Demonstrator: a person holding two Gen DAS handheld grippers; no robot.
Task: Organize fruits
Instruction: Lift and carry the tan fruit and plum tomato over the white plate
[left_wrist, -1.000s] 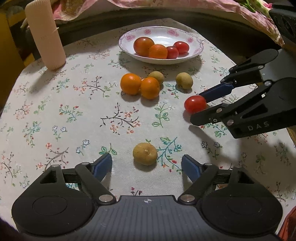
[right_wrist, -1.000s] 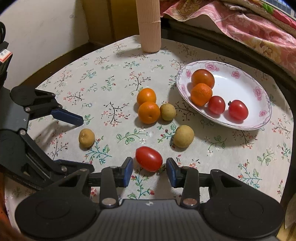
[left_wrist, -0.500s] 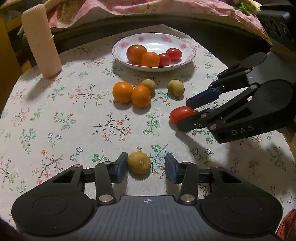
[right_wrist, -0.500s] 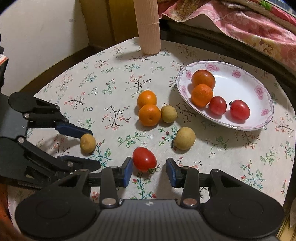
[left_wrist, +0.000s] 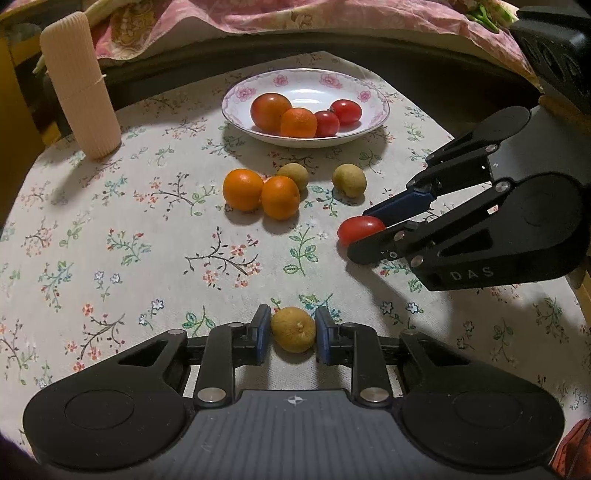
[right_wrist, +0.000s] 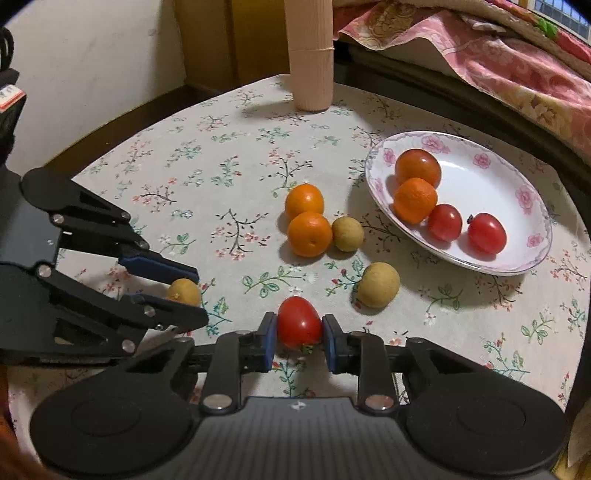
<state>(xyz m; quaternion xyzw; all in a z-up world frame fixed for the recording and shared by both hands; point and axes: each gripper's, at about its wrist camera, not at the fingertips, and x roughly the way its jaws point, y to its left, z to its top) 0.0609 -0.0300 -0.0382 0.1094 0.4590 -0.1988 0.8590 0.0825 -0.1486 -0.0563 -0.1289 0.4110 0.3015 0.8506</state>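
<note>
A small yellow-brown fruit lies on the floral tablecloth between the blue pads of my left gripper, whose jaws are closing and press it on both sides. My right gripper is closing on a red cherry tomato in the same way, its pads touching the tomato. Each gripper shows in the other's view: the right one with the tomato, the left one with the fruit. The flowered plate at the back holds two orange fruits and two red tomatoes.
Two oranges and two more yellow-brown fruits lie loose in front of the plate. A tall ribbed beige cylinder stands at the back left. A pink patterned cloth lies beyond the table's far edge.
The left jaws went from wide open to closed on the yellow-brown fruit. The right jaws narrowed onto the tomato. Both views shifted slightly forward.
</note>
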